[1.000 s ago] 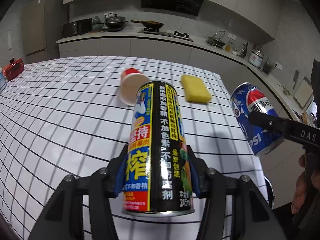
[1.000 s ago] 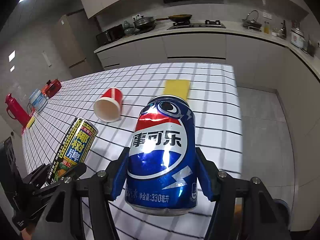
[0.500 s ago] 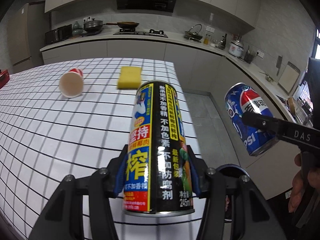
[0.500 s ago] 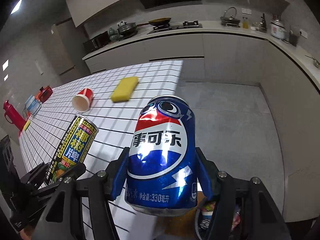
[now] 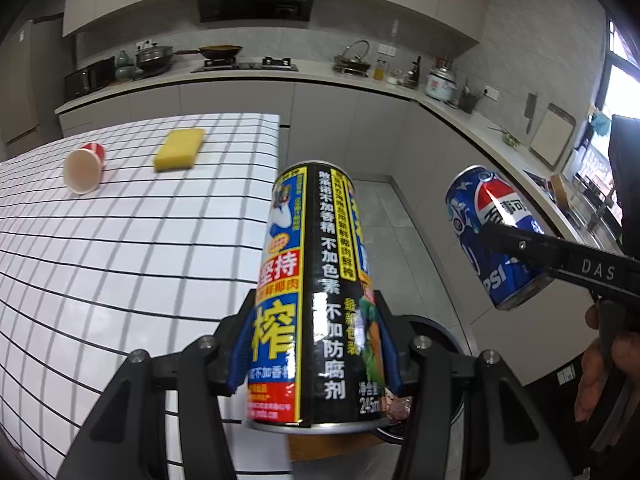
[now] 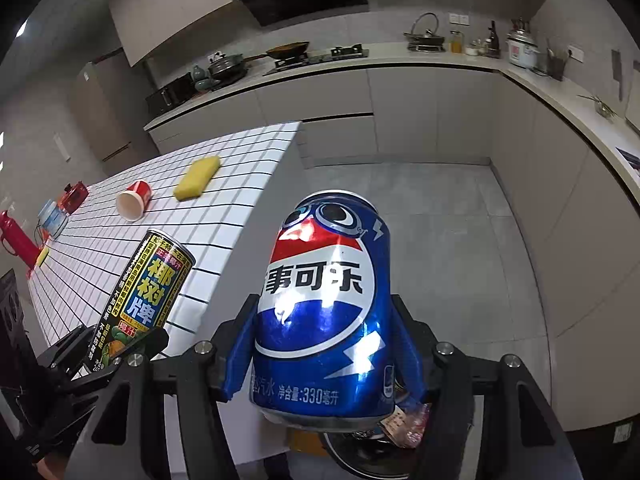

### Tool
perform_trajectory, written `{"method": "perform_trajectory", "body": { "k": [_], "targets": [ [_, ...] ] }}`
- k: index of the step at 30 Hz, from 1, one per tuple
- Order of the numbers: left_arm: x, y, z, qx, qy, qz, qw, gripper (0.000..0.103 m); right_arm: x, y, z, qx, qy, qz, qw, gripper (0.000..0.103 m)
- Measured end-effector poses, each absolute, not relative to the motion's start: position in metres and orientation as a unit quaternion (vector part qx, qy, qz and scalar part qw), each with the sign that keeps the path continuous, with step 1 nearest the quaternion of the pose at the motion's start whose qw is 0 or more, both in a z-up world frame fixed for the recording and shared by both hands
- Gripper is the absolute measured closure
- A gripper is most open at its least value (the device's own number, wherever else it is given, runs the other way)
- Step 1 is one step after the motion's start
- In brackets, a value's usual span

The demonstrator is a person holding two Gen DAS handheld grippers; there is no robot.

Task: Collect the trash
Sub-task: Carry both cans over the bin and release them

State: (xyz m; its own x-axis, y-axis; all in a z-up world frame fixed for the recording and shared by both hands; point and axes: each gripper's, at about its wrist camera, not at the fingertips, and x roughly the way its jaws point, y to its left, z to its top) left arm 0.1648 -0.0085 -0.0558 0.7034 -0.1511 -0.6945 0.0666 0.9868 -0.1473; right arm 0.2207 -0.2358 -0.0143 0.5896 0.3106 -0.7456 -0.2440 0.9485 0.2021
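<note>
My left gripper (image 5: 314,344) is shut on a tall black and yellow drink can (image 5: 316,292), held upright past the table's right edge. It also shows in the right wrist view (image 6: 144,296). My right gripper (image 6: 324,344) is shut on a blue Pepsi can (image 6: 326,304), which shows in the left wrist view (image 5: 494,236) to the right of the tall can. Both cans hang over a dark round trash bin (image 6: 372,452) on the floor, with wrappers (image 6: 408,424) inside. A red paper cup (image 5: 84,166) lies on its side on the table.
The white grid-patterned table (image 5: 120,248) is to the left, with a yellow sponge (image 5: 180,149) near its far edge. Red items (image 6: 16,236) sit at the table's far left. Kitchen counters (image 6: 400,60) run along the back and right. Grey floor (image 6: 460,220) lies ahead.
Both grippers have swung right, off the table, carrying their cans. The table has slid left in both views and the trash bin has come into view below the cans.
</note>
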Motion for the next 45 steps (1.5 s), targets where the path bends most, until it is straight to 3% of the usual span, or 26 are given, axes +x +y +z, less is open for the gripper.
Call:
{"method": "perform_trajectory", "body": {
  "k": [11, 22, 45],
  "targets": [
    [0.153, -0.070, -0.088, -0.049, 0.408, -0.092, 0.907, 0.049, 0.203, -0.300, -0.045, 0.048, 0.446, 0.120, 0.886, 0.039],
    [0.138, -0.109, -0.132, -0.058, 0.447, -0.101, 0.887, 0.050, 0.184, -0.340, -0.120, 0.020, 0.489, 0.116, 0.865, 0.039],
    [0.157, -0.144, -0.214, -0.092, 0.521, -0.114, 0.841, 0.049, 0.194, -0.327, -0.240, -0.081, 0.543, 0.183, 0.816, 0.039]
  ]
}}
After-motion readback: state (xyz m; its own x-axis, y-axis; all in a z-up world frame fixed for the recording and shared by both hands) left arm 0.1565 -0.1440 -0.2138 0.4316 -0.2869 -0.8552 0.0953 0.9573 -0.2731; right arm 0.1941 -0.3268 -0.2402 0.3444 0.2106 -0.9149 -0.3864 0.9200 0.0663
